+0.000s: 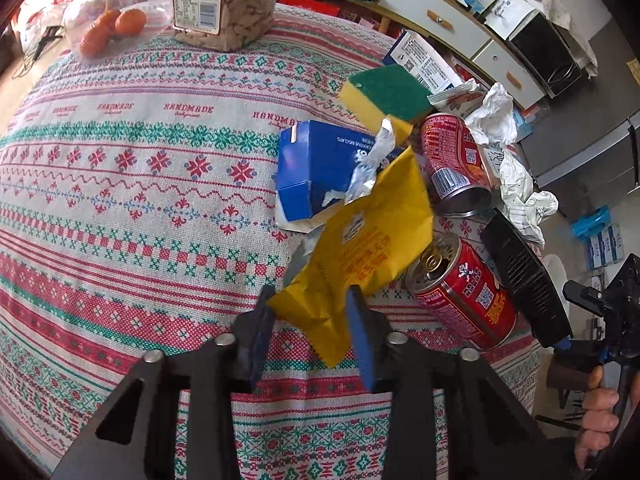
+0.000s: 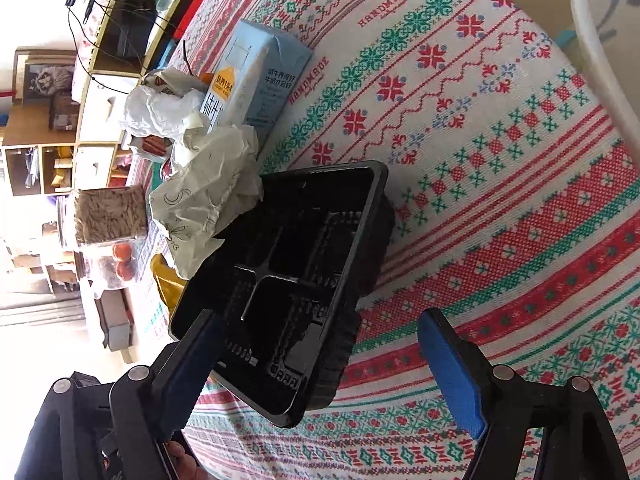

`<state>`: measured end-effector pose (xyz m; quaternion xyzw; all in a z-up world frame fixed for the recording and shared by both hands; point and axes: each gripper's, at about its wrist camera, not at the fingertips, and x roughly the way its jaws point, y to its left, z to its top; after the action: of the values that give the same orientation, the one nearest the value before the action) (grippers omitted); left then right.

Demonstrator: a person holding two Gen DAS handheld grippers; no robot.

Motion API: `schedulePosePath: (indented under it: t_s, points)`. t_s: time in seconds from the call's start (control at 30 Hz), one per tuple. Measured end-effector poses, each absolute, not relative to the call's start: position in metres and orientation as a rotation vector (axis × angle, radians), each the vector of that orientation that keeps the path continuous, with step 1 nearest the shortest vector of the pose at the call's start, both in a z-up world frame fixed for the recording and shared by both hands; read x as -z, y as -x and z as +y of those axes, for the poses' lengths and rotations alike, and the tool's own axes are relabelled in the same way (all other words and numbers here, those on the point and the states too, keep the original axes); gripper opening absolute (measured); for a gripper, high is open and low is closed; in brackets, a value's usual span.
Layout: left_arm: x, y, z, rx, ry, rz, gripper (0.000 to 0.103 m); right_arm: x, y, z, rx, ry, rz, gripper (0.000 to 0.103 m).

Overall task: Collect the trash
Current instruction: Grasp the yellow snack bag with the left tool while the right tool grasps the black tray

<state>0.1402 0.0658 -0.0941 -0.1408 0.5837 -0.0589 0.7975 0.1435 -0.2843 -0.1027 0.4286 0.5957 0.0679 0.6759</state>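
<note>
My left gripper (image 1: 311, 304) points down at a patterned tablecloth (image 1: 140, 200), its blue pads closed on the near corner of a yellow wrapper (image 1: 372, 224). Behind the wrapper lie a blue carton (image 1: 312, 172), a piece of foil (image 1: 372, 164) and two red cans (image 1: 452, 160) (image 1: 464, 292). In the right wrist view a black compartment tray (image 2: 296, 272) lies between the jaws of my right gripper (image 2: 326, 368). Its left pad (image 2: 192, 364) sits at the tray's near corner and the right pad (image 2: 452, 372) stands well clear, so it is open. Crumpled paper (image 2: 208, 196) rests on the tray's far end.
A yellow-green sponge (image 1: 384, 96), more crumpled paper (image 1: 496, 112), a light blue milk carton (image 2: 256, 80), a jar of seeds (image 1: 228, 0) and bagged oranges (image 1: 112, 28) share the table. The table edge runs close by the tray (image 1: 524, 280). A white rim (image 2: 600, 40) stands beyond the table.
</note>
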Motion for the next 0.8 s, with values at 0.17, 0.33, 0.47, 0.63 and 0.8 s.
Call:
schedulePosePath:
  t_s: [0.17,0.33,0.47,0.63,0.8]
  points:
    - [0.088,-0.134,0.068,0.159,0.342,1.187,0.008,0.112,-0.145,-0.272,-0.186,-1.003,1.357,0.03]
    - [0.076,-0.122,0.071,0.193,0.376,1.153,0.005,0.098,-0.141,-0.278,-0.197,-0.993,1.294,0.014]
    - [0.056,-0.11,0.069,0.191,0.328,1.098,0.005,0.078,-0.135,-0.283,-0.172,-0.878,1.246,0.013]
    - [0.036,-0.095,0.067,0.232,0.324,1.053,0.005,0.053,-0.13,-0.288,-0.105,-0.709,1.184,0.012]
    - [0.02,-0.083,0.052,0.271,0.31,1.028,0.005,0.037,-0.122,-0.308,-0.061,-0.658,1.127,0.011]
